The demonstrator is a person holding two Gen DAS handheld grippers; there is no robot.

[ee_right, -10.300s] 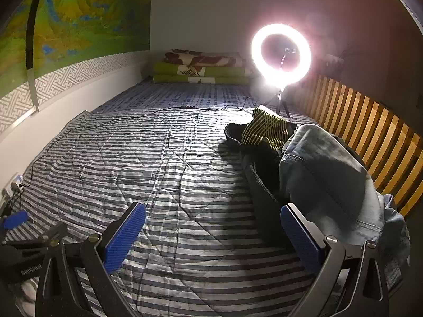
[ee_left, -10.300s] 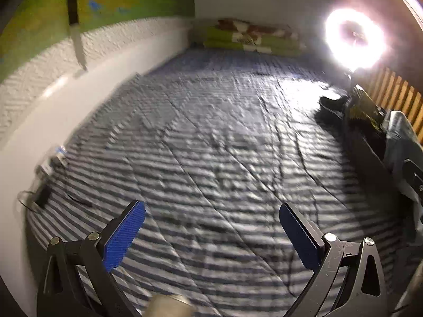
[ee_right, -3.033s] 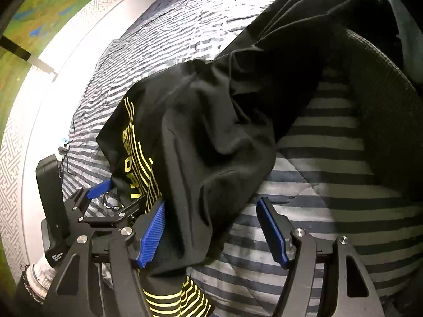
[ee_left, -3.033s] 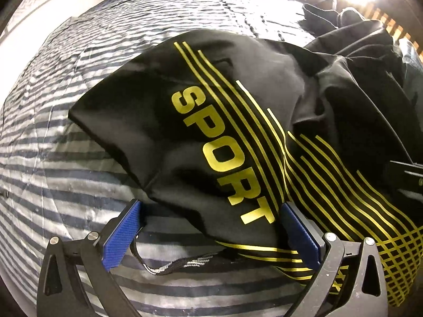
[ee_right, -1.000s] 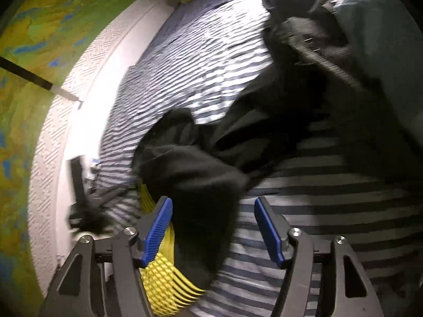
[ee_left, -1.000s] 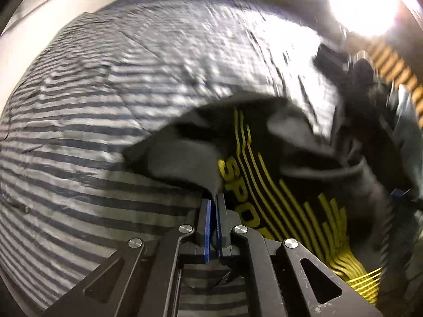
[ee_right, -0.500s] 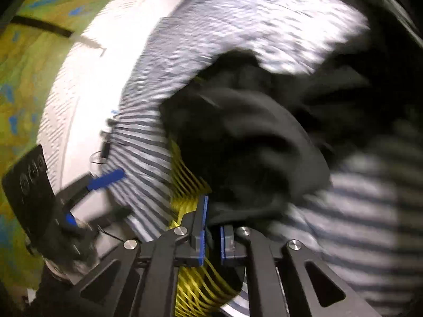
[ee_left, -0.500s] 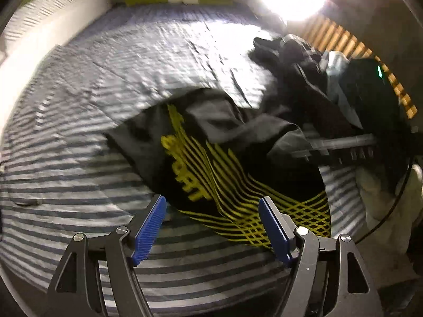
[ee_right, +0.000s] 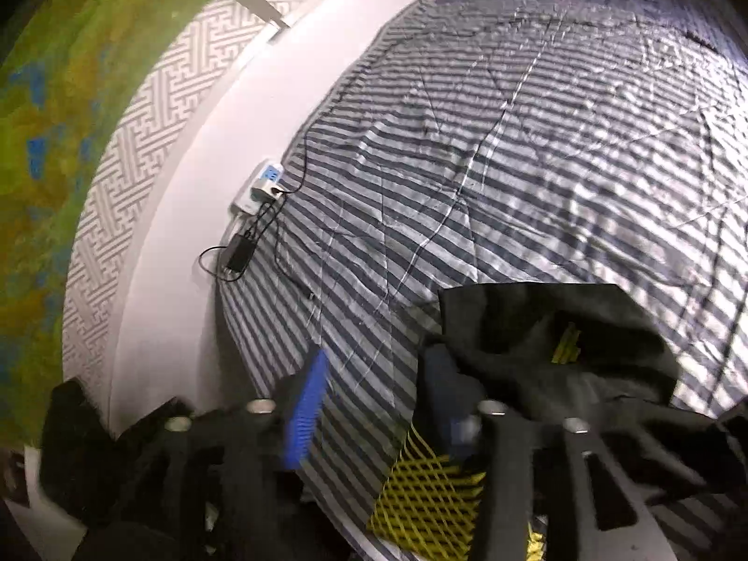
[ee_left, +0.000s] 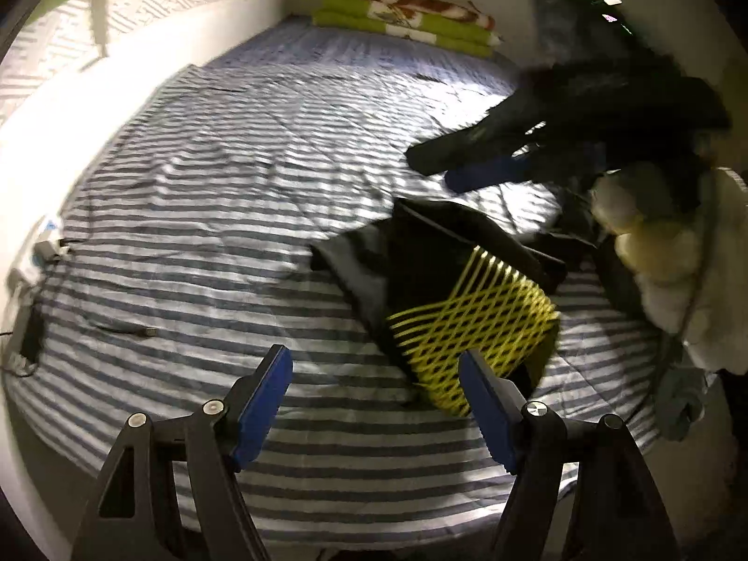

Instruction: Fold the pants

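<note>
Black pants (ee_left: 449,271) w/ yellow lattice print lie crumpled on the striped bedspread (ee_left: 233,215), toward the bed's right side. In the left wrist view the left claw (ee_left: 376,402) hangs above the bed w/ blue pads wide apart and nothing btwn them; pants sit at approx 1 o'clock from it, the yellow-print end just behind the right pad, not gripped. The right claw (ee_left: 472,163) shows there too, blurred, at 2 o'clock, above the pants' far edge. In the right wrist view the right claw (ee_right: 374,402) is blurred and its pads are opening; only bedspread shows btwn them. Black cloth bunches at 3 o'clock against the right finger (ee_right: 444,392); contact can't be told for blur.
</note>
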